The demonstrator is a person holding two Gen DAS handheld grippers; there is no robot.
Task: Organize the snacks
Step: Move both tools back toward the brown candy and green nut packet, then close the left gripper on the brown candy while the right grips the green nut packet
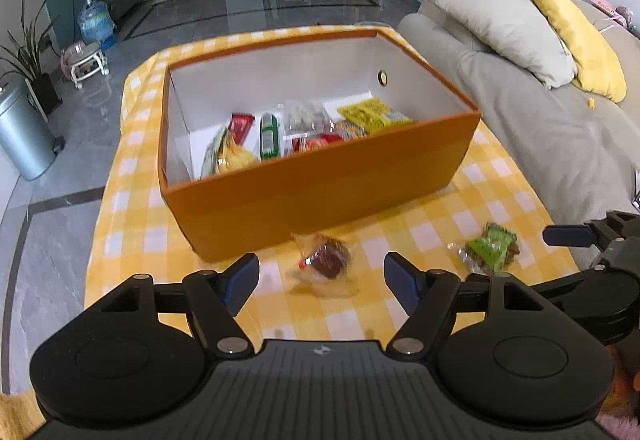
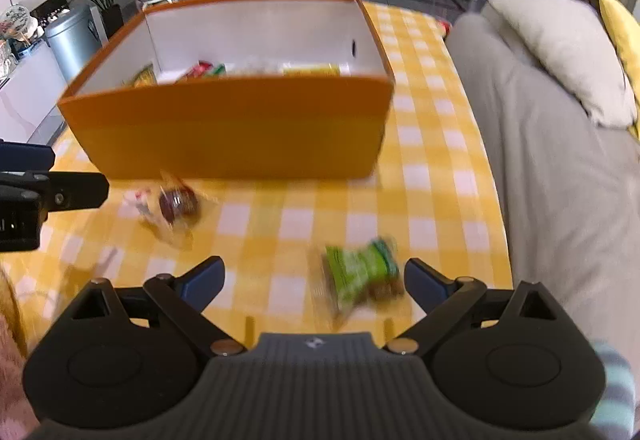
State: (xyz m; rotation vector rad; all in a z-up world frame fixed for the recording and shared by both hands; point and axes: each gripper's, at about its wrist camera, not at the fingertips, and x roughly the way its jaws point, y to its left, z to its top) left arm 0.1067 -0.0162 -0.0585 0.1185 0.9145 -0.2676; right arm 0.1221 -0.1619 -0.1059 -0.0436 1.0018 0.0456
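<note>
Snacks already fill the floor of the orange box point(image 1: 320, 192), which stands on the yellow-checked counter point(image 1: 500, 200) toward its far edge, with the sofa point(image 1: 560, 128) along the counter's right side. Two wrapped snacks lie loose on the cloth in front of the box's near wall. The brown snack in clear wrap point(image 1: 328, 260) sits just in front of that wall, level with the gap of the left gripper point(image 1: 321, 282), whose jaws are spread wide and hold nothing. The green-wrapped snack point(image 2: 362, 276) lies further toward the counter's right edge, well apart from the brown one and nearer the front edge. It sits between the widely spread jaws of the right gripper point(image 2: 314, 284), closer to the right-hand finger; the pads do not press on it. Both views are blurred.
</note>
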